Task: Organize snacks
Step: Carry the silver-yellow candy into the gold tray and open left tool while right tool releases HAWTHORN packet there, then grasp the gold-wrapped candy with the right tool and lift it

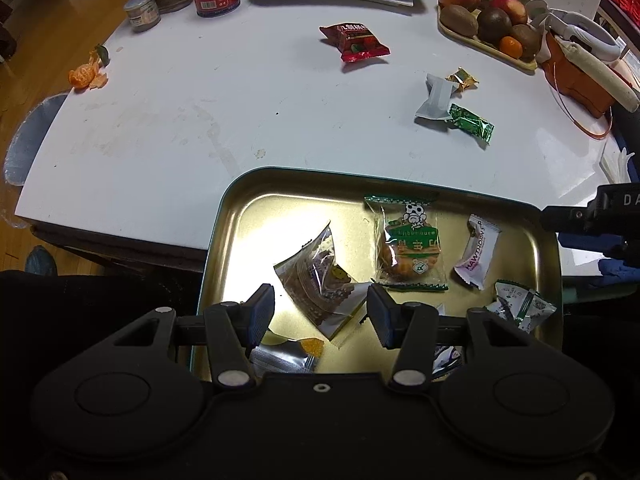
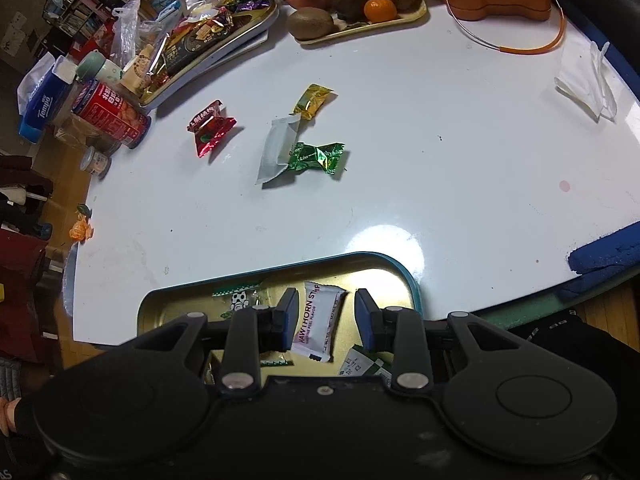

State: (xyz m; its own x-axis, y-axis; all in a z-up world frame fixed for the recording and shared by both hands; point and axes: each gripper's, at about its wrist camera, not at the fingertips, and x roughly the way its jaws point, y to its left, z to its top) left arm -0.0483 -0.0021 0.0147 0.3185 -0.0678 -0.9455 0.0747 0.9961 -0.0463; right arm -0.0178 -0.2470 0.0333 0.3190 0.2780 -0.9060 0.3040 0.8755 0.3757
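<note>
Gold metal of the tray point(image 1: 240, 216) lies under both tongs, at the near edge of the white table point(image 1: 180, 128); I judge it is the collecting place, since several snacks already lie inside. Left gripper point(image 1: 320, 312) hangs over the tray with its jaws apart. A clear packet with brown filling point(image 1: 316, 280) lies between them, but the pads do not press it, so it looks released. Its long axis runs diagonally, from far-left to near-right.

Right gripper point(image 2: 326, 318) is also open. The white hawthorn stick point(image 2: 318, 326) lies flat in the tray between its fingers, untouched, long axis pointing almost straight away from the tongs, slightly tilted.

Far ahead of both tongs, on the bare table, four snacks wait: a red packet point(image 2: 210, 128), a grey-white sachet point(image 2: 278, 148), a green candy point(image 2: 318, 156) touching it, and a gold candy point(image 2: 312, 100) behind.
</note>
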